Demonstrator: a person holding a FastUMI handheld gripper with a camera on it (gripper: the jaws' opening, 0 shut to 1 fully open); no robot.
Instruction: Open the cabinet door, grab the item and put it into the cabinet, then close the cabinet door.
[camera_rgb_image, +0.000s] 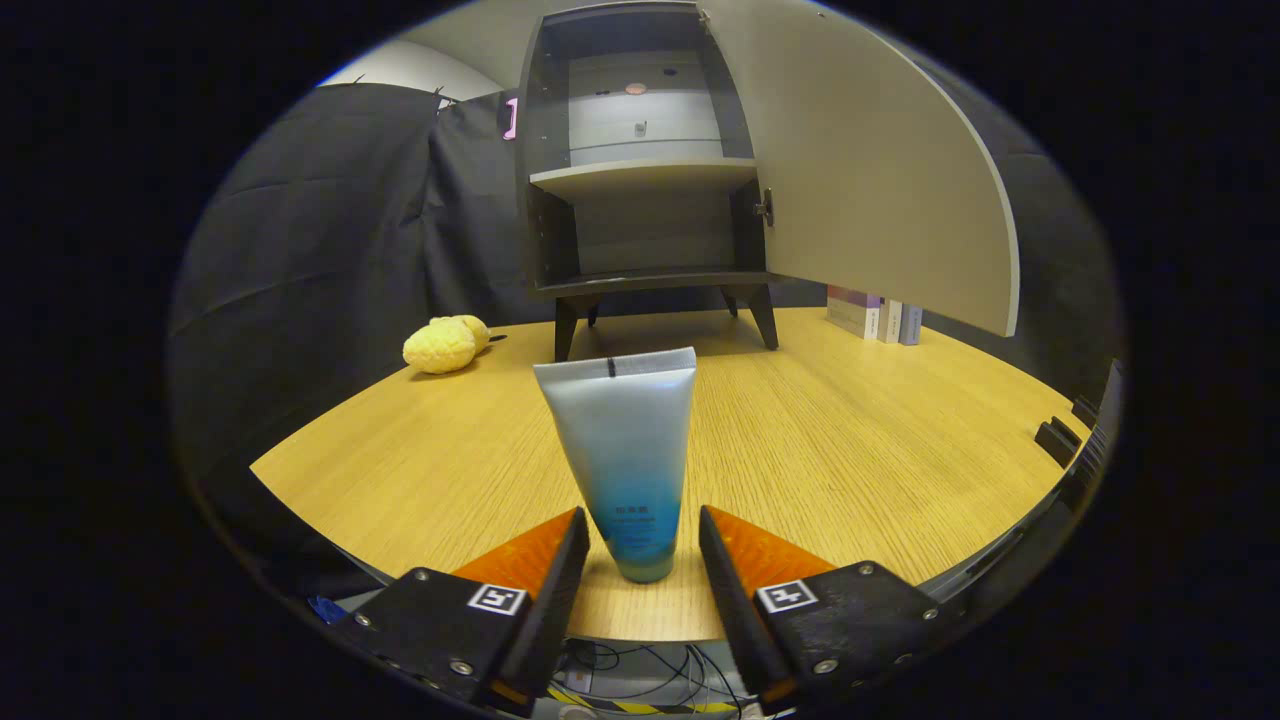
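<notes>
yellow toy (446, 343) on table (880, 430) | boxes (873, 314) at back

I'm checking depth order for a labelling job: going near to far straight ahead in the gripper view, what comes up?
Gripper, fingers open either side of the tube's base → tube standing cap-down on the table → cabinet, its door swung open.

tube (622, 450) silvery-grey up top fading to blue at cap end. table (850, 440) light wood grain. cabinet (640, 180) dark grey, door (860, 170) pale grey. lumpy yellow thing (445, 343) beside it.
</notes>
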